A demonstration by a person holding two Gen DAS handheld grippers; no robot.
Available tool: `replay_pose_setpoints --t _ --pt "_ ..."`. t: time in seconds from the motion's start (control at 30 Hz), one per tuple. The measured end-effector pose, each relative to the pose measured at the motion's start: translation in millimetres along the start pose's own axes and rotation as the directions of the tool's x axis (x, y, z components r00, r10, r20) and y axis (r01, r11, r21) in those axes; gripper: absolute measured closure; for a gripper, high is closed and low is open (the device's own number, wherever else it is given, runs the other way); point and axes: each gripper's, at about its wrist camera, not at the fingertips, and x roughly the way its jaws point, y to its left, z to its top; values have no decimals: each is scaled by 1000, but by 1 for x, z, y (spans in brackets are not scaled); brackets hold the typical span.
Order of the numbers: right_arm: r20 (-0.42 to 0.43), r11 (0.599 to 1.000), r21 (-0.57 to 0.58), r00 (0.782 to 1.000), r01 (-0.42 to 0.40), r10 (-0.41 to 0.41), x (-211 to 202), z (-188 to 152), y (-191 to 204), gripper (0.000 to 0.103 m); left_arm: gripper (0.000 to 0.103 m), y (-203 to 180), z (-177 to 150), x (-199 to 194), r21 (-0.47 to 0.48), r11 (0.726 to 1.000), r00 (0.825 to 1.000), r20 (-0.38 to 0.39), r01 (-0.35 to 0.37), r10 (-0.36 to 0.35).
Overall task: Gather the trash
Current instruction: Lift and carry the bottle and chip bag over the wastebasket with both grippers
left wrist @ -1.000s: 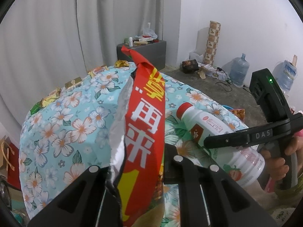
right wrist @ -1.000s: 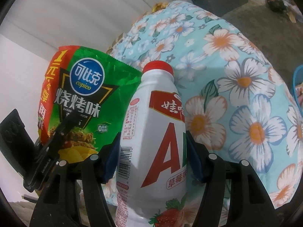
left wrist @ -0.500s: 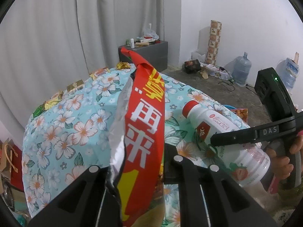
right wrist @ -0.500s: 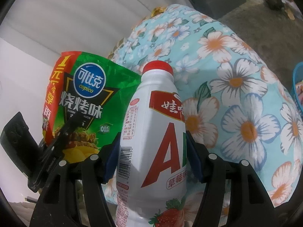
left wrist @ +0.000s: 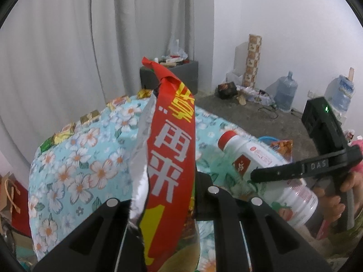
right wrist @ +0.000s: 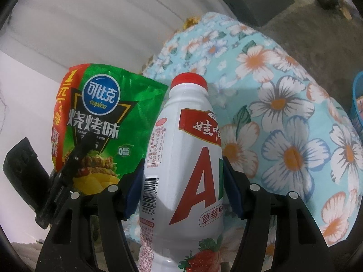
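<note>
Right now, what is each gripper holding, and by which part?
The left gripper pinches the chip bag near its lower end. The right gripper clamps the white drink bottle around its body's middle.

Left gripper (left wrist: 166, 201) jaws clamp chip bag (left wrist: 170, 158); right gripper (left wrist: 272, 174) grips bottle (left wrist: 261, 167).

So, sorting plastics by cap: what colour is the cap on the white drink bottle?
Red: the white plastic drink bottle's cap shows best in the right wrist view.
</note>
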Motion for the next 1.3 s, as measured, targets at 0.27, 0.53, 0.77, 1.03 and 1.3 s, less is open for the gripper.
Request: replay_pose_setpoints --t 0.27,0.53,0.77,1.03,1.3 --pt "156 997 61 987 -46 36 -59 -2 -28 43 94 -19 50 11 50 993 993 53 104 -106" --pt "384 959 281 920 -31 -83 -151 -17 -113 43 94 -101 106 70 194 953 971 -4 233 -237" --pt "476 865 501 841 -18 -259 -212 -48 -199 43 94 -195 139 176 263 890 923 -213 371 -322" --pt "465 753 655 821 -66 -332 -213 -63 -277 43 94 -324 129 309 416 825 897 -381 382 -224" --pt "432 668 740 817 -78 -383 -215 -84 -325 43 93 -426 75 412 566 732 887 -447 380 -115"
